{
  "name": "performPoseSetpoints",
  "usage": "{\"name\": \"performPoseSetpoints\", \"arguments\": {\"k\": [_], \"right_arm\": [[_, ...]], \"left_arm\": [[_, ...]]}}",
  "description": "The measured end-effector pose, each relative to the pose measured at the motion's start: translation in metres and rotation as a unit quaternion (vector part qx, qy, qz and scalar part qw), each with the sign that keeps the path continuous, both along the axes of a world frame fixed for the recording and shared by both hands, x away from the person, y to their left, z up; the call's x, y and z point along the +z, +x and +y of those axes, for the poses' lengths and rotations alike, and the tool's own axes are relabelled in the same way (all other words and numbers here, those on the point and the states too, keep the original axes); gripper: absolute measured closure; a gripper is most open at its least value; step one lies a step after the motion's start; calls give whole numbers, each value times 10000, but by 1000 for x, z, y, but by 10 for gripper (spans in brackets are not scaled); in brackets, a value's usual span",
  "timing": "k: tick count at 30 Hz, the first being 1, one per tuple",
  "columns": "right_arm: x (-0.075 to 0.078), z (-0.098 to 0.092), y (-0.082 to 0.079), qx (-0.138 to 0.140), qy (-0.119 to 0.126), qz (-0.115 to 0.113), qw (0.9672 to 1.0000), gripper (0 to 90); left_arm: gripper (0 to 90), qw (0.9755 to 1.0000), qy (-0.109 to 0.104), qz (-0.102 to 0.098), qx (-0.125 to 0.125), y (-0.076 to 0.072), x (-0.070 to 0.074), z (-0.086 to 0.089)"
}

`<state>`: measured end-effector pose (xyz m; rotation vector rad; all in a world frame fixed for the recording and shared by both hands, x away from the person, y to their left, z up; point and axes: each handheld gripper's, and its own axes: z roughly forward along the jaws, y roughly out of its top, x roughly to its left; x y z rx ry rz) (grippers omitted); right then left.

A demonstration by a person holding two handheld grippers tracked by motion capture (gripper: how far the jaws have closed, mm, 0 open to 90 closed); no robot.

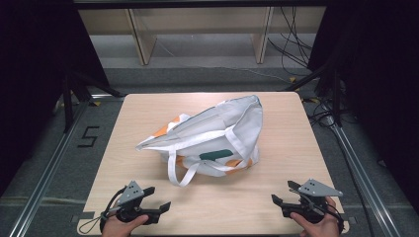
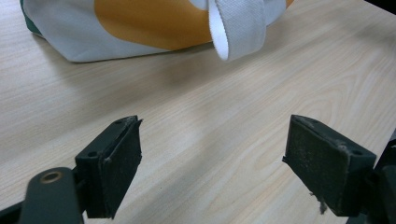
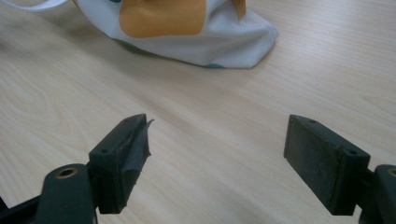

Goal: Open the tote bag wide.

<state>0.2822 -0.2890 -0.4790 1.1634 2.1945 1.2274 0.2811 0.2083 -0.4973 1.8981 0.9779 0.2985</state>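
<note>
- A white tote bag [image 1: 212, 136] with orange patches is lying mid-bench [image 1: 148, 113].
- The left hand-held gripper [image 1: 154, 197] is gaping wide, empty, near it.
- The right hand-held gripper [image 1: 284, 191] is doing likewise.

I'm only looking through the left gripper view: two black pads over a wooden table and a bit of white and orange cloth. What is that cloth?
Observer: A white fabric tote bag with orange patches, lying on its side mid-table in the high view.
Operator: What's the white strip hanging near me?
Observer: One of the bag's white handle straps, looped toward the person's edge of the light wooden table.
Operator: Is there another pair of tongs?
Observer: Yes, the right tongs, open and empty, near the front right edge.
Operator: Any other colour on the bag?
Observer: A dark green patch on its near side.
</note>
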Motion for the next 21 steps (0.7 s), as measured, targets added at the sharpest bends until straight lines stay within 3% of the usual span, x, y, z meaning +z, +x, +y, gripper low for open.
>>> {"name": "performPoseSetpoints", "arguments": {"k": [3,4,10,11,13,14,19,21], "right_arm": [[0,0,0,-9,-13,-13,10000,231],[0,0,0,-8,-22,-15,10000,229],[-1,-1,1,9,-66,-31,10000,225],[0,2,-2,-85,28,99,9999,225],[0,2,-1,-85,9,89,9999,225],[0,2,-1,-82,20,71,9999,223],[-1,1,2,-16,-123,-91,9999,221],[-1,2,1,-40,-34,11,10000,224]], "left_arm": [[176,10000,-20,31,-5,-1,0,-1],[175,9999,42,-43,-95,1,0,0],[175,10000,25,32,-36,0,0,0],[175,10000,-16,16,-35,0,0,0],[175,10000,20,41,-39,0,0,0],[175,10000,-68,44,-23,0,0,-1],[169,9998,87,-30,-180,-1,2,-2],[169,9999,40,3,-93,-2,3,-3]]}}
